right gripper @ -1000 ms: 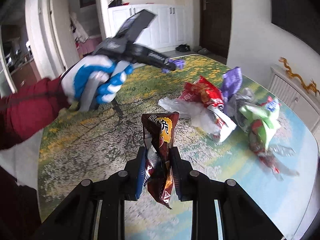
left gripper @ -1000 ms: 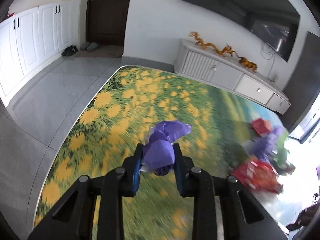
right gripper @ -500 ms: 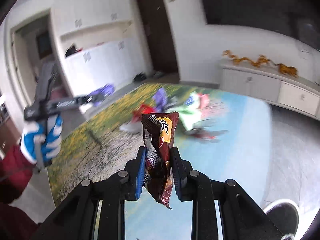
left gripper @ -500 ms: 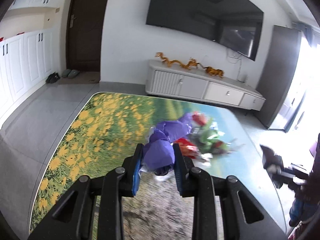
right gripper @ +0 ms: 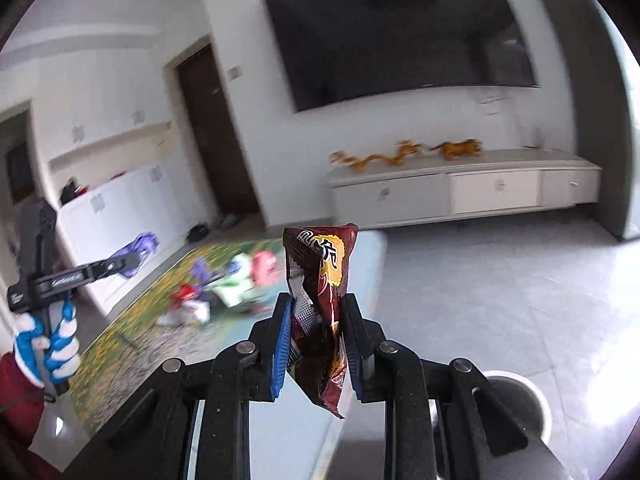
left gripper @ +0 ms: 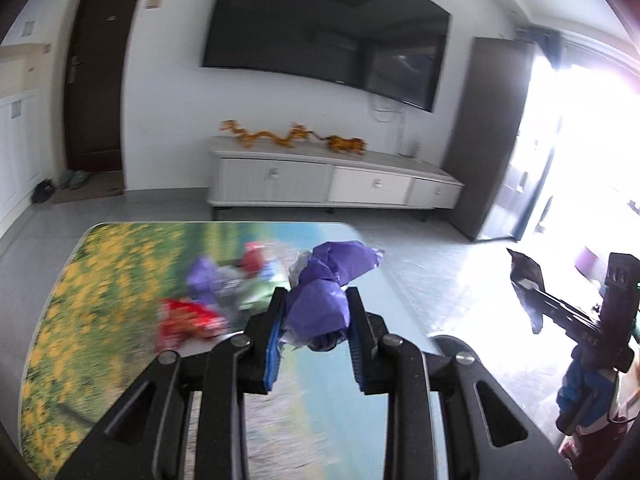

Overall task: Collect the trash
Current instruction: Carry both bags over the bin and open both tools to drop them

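Right wrist, chip bag (right gripper: 320,304), yellow-ringed Chinese characters

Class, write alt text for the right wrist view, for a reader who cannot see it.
The right claw grips a dark red snack bag upright. Behind it, blurred wrappers litter a flower-print table; at left, the gloved left hand holds its claw with purple trash.

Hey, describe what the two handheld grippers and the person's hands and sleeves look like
Both the left gripper and right gripper are matte black linkages with silver pivot bolts and blue ribbed pads lining the fingers. White lettering runs along the left one's side in the right wrist view. The left hand wears a blue-and-white glove beneath a dark red sleeve.
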`<state>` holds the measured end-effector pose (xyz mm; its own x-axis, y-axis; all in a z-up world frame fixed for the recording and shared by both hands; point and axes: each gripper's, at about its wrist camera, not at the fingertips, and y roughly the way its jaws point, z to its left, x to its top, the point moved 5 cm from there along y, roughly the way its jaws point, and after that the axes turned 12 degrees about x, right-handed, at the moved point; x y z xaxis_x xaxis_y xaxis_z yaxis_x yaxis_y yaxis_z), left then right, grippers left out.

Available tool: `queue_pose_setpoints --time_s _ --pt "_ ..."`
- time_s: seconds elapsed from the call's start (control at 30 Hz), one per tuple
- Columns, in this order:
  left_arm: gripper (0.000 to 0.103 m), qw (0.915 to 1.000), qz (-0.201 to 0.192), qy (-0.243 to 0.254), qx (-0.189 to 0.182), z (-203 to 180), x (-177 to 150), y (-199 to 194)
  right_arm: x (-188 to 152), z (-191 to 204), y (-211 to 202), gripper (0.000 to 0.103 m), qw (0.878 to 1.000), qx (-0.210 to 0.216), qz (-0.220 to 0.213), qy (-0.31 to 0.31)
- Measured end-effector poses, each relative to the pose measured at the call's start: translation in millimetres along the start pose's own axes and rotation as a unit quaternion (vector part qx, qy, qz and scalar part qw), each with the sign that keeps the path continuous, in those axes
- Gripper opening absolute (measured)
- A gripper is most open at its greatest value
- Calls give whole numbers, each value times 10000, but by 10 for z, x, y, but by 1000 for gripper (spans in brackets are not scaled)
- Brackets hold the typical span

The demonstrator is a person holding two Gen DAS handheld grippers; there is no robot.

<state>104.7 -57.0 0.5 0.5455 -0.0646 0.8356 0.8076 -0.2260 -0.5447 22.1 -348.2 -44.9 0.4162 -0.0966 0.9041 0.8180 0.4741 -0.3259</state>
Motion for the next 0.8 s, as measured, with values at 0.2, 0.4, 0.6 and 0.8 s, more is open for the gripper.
queue_pose_setpoints --time_s 0.2,0.4,0.6,0.8 --pt "27 9970 284 308 -645 -905 69 308 -53 -606 -406 23 9963 -684 -279 449" --pt "27 9863 880 765 -1163 -1922 -74 844 -356 -1253 -496 23 9850 -1201 -56 1237" --pt "28 9680 1639 1303 -1385 -2770 -491 1459 -783 -1812 -267 24 9667 -1528 459 1999" --pt "32 9526 2218 1288 -1638 -3199 -680 1896 -1046 -2237 -116 39 9509 -1806 808 2382"
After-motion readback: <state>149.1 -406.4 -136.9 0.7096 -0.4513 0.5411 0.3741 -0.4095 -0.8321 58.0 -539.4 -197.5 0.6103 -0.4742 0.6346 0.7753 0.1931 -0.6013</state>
